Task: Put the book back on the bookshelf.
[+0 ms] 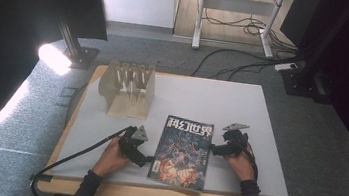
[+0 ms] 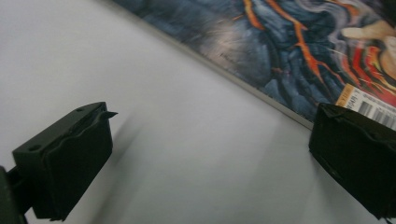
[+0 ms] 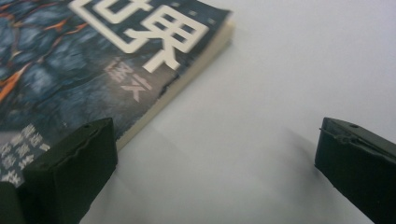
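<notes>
A magazine [image 1: 183, 152] with a dark blue and orange cover and white characters lies flat near the table's front edge. My left gripper [image 1: 146, 161] sits low at the magazine's left edge, near its front corner. In the left gripper view my left gripper [image 2: 205, 144] is open, one jaw over bare table, the other at the barcode corner of the magazine [image 2: 289, 51]. My right gripper [image 1: 214, 149] is at the magazine's right edge. In the right gripper view my right gripper [image 3: 215, 154] is open, one jaw over the edge of the magazine [image 3: 93, 60], the other over bare table.
A wooden slotted rack [image 1: 128, 90] stands at the back left of the white table top [image 1: 242, 106]. A black cable [image 1: 74, 156] trails from the left gripper over the front left edge. Stand bases and cables lie on the floor behind the table.
</notes>
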